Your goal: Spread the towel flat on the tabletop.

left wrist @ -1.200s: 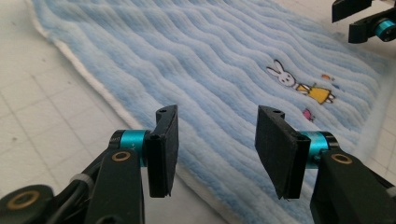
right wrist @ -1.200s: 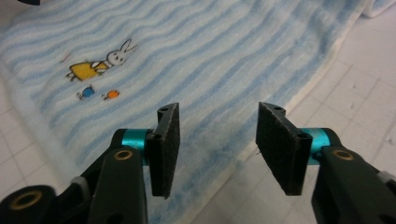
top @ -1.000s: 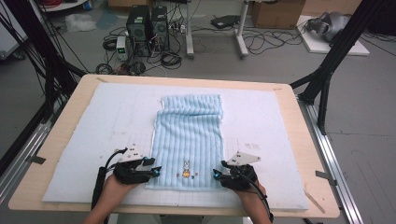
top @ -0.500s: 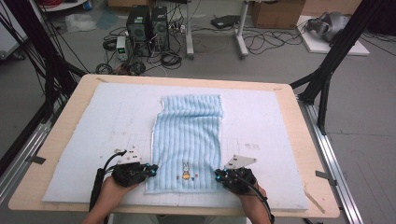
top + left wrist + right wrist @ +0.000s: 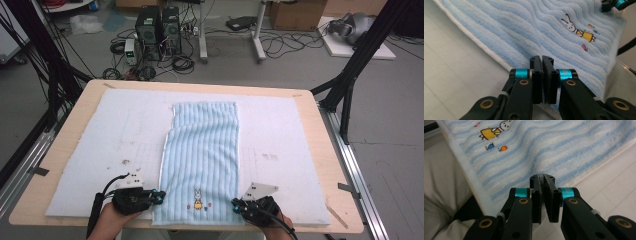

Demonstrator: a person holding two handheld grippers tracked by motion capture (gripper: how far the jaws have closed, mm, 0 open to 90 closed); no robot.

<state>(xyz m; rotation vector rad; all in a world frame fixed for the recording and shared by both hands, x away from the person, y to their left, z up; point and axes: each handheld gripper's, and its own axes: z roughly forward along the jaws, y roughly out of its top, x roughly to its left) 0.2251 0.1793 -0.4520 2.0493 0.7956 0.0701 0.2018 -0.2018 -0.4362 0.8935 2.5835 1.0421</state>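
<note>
With jaws just closed, left gripper [image 5: 159,196] and right gripper [image 5: 235,204] are seemingly pinching the light-blue striped terry towel's [image 5: 202,150] near corners at the white foam mat's [image 5: 90,150] near edge, ready for folding.

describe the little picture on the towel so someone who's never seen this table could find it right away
On the wooden table lies a white foam mat, and down its middle runs a light blue striped towel. Near the towel's edge closest to the person, between the two tools, sits a small embroidered rabbit in a yellow dress, the only picture on the stripes.
</note>
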